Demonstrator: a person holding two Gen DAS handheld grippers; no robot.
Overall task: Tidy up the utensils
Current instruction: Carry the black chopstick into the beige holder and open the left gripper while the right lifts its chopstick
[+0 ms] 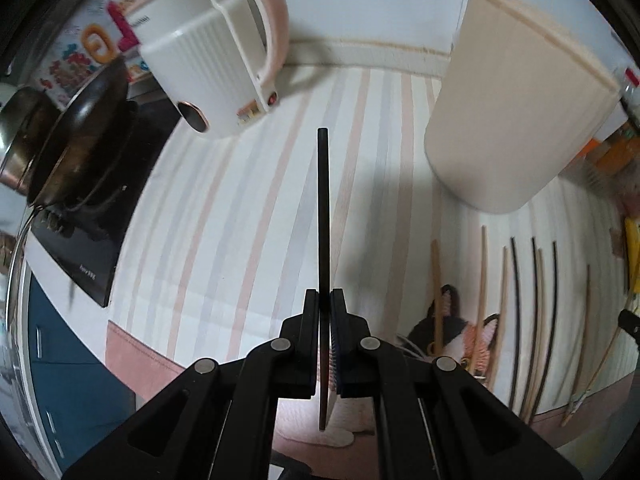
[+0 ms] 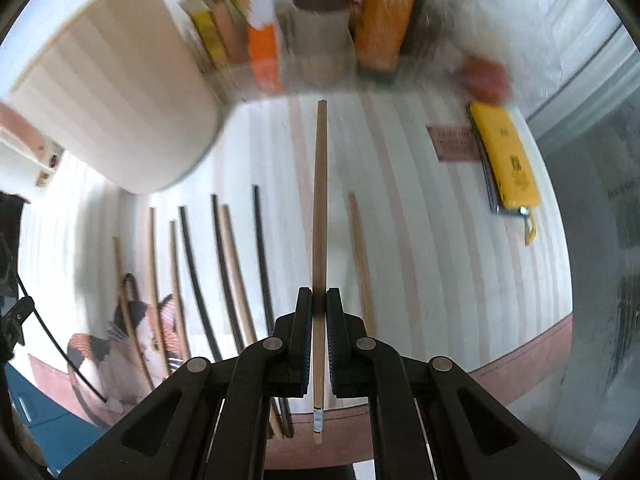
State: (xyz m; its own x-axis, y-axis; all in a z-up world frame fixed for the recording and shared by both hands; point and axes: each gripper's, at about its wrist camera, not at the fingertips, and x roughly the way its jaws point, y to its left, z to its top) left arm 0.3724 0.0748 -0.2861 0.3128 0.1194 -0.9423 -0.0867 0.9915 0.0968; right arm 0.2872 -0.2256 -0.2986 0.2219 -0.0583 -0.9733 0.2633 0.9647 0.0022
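Observation:
My left gripper (image 1: 325, 298) is shut on a black chopstick (image 1: 322, 208) that points forward above the striped cloth (image 1: 224, 216). My right gripper (image 2: 319, 296) is shut on a wooden chopstick (image 2: 319, 200), also held above the cloth. Several black and wooden chopsticks lie side by side on the cloth, right of the left gripper (image 1: 516, 320) and left of the right gripper (image 2: 224, 272). One more wooden chopstick (image 2: 360, 256) lies just right of the right gripper. A cream ribbed holder (image 1: 516, 112) stands behind them, also in the right wrist view (image 2: 116, 92).
A white and pink kettle (image 1: 216, 52) stands at the back left. A dark pan (image 1: 84, 132) sits on a black cooktop (image 1: 80, 256) at the left. Boxes and a jar (image 2: 320, 28) line the back. A yellow case (image 2: 506, 160) lies at the right.

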